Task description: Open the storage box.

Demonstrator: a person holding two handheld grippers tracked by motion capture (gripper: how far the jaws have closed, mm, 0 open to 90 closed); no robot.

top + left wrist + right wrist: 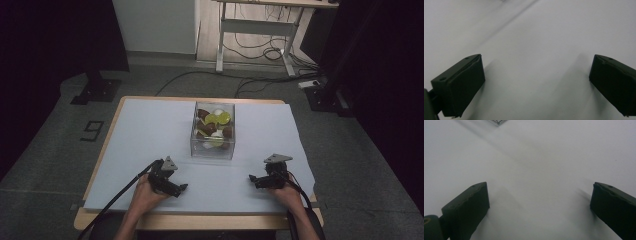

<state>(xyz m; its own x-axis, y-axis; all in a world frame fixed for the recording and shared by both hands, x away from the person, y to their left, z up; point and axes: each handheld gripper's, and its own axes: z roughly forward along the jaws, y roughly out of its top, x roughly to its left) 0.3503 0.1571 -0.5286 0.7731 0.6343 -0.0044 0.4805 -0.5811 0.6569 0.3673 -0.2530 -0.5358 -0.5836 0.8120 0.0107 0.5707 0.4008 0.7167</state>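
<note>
**2 grippers wide open beside the box**

The left gripper (181, 189) rests on the white sheet (140, 135), jaws apart, nothing between them. The clear box (213, 131) of small pieces stands mid-table. The right gripper (252, 179) sits likewise, jaws spread, holding nothing.

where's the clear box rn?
In the high view the clear box sits on the white sheet at the table's middle, toward the far edge, ahead of and between the left claw and right claw, untouched.
</note>
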